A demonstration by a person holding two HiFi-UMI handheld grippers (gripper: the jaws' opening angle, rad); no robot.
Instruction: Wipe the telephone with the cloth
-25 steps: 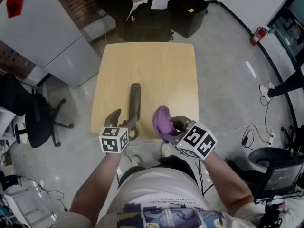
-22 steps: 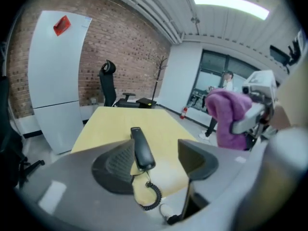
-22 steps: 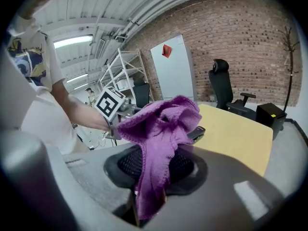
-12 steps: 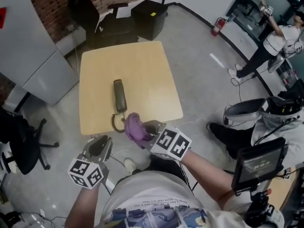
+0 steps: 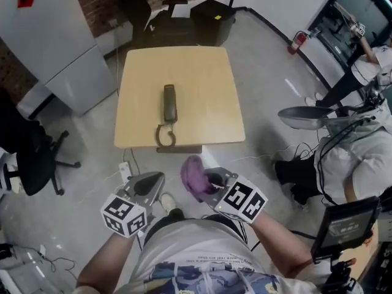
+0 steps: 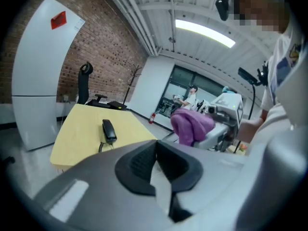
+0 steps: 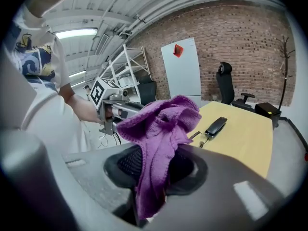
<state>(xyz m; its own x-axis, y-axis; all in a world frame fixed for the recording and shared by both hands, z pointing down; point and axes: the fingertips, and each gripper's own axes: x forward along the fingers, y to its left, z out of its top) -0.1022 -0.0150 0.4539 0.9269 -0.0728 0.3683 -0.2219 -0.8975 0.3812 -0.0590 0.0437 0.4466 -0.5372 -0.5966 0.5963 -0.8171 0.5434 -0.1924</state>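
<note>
A dark telephone handset (image 5: 169, 103) lies on the yellow table (image 5: 208, 84), its coiled cord (image 5: 164, 136) curling at the near edge. The handset (image 6: 109, 129) also shows in the left gripper view and, as handset (image 7: 215, 125), in the right gripper view. My right gripper (image 5: 205, 180) is shut on a purple cloth (image 5: 194, 176), bunched above its jaws as cloth (image 7: 161, 129). My left gripper (image 5: 153, 179) is shut with nothing between its jaws. Both grippers hang over the floor, short of the table's near edge.
A white cabinet (image 5: 55, 41) stands left of the table. Black office chairs (image 5: 37, 158) and a black box (image 5: 211, 17) stand around it. A person (image 5: 361, 158) sits to the right among cables and equipment.
Both grippers have drawn back from the table's near edge to over the floor. The left gripper's jaws went from open beside the handset to shut. The cloth stays in the right gripper.
</note>
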